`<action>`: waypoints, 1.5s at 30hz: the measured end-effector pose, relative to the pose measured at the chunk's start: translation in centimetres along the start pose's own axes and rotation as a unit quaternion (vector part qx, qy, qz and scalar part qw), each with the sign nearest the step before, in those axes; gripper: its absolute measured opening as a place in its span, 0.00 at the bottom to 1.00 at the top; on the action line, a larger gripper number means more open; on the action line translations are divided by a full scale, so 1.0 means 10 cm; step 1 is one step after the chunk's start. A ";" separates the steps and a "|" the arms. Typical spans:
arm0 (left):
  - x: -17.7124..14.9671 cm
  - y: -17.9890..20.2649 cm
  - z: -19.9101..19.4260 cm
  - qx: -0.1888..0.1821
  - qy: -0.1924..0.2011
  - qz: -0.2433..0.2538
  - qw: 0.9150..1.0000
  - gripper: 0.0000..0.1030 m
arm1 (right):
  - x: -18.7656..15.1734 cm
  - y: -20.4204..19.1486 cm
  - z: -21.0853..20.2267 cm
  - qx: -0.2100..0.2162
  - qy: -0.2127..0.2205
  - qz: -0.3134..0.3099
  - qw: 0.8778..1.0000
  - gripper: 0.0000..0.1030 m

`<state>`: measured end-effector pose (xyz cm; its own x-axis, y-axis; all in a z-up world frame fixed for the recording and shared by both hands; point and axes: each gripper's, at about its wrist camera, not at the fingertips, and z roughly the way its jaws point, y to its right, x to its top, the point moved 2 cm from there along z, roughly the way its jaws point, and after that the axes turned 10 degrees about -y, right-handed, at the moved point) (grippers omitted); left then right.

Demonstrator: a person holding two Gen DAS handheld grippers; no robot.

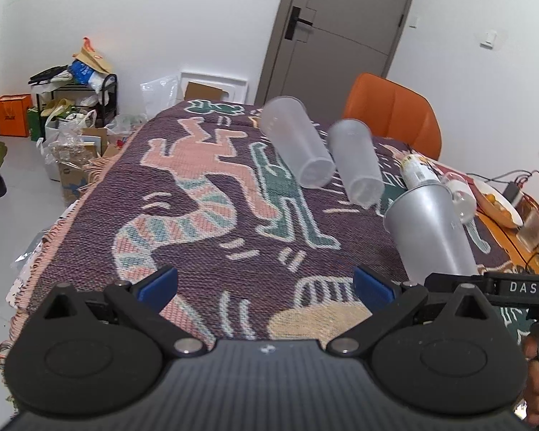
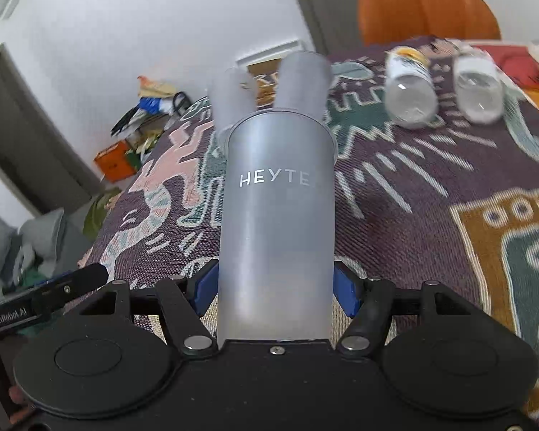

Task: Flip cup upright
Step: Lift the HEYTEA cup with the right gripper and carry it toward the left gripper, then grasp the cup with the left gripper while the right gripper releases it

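Note:
My right gripper [image 2: 275, 287] is shut on a frosted grey cup marked HEYTEA [image 2: 276, 208], blue pads on both sides of its lower part, rim pointing away from the camera. In the left wrist view the same cup [image 1: 431, 230] is held tilted at the right, above the patterned tablecloth [image 1: 204, 222]. My left gripper [image 1: 266, 283] is open and empty over the cloth. Two translucent plastic cups [image 1: 298, 143] [image 1: 355, 161] lie on their sides further back; they also show behind the held cup [image 2: 302, 82].
A labelled glass [image 2: 409, 86] and a clear glass [image 2: 479, 86] lie on their sides at the right. An orange chair [image 1: 395, 111] stands behind the table. A plate with fruit [image 1: 499, 203], cables and a glass sit at the right edge. Clutter lies on the floor at the left.

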<state>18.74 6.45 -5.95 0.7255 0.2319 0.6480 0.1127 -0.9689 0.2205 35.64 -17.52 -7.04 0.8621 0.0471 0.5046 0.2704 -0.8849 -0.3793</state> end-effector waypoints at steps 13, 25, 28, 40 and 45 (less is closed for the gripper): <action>0.11 0.43 0.07 -0.012 -0.019 0.032 0.999 1.00 | -0.16 0.27 -0.28 0.047 0.023 0.023 0.998 0.73; 0.30 1.07 0.37 -0.037 -0.045 0.076 0.995 1.00 | -0.28 0.84 -0.42 0.041 0.044 0.057 0.997 0.73; 0.34 1.19 0.47 -0.038 -0.054 0.081 0.994 1.00 | -0.30 0.98 -0.43 0.039 0.047 0.062 0.996 0.74; 0.50 1.42 0.92 -0.023 -0.111 0.077 0.991 0.98 | -0.32 1.33 -0.44 0.035 0.061 0.075 0.995 0.81; 0.52 1.40 1.18 -0.029 -0.157 0.057 0.986 0.98 | -0.33 1.43 -0.43 0.036 0.062 0.088 0.994 0.82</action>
<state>32.13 -6.96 -8.09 0.9065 0.0748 0.4156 -0.0136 -0.9785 0.2059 34.84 -32.33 -10.83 0.8399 -0.1666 0.5166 0.1543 -0.8392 -0.5215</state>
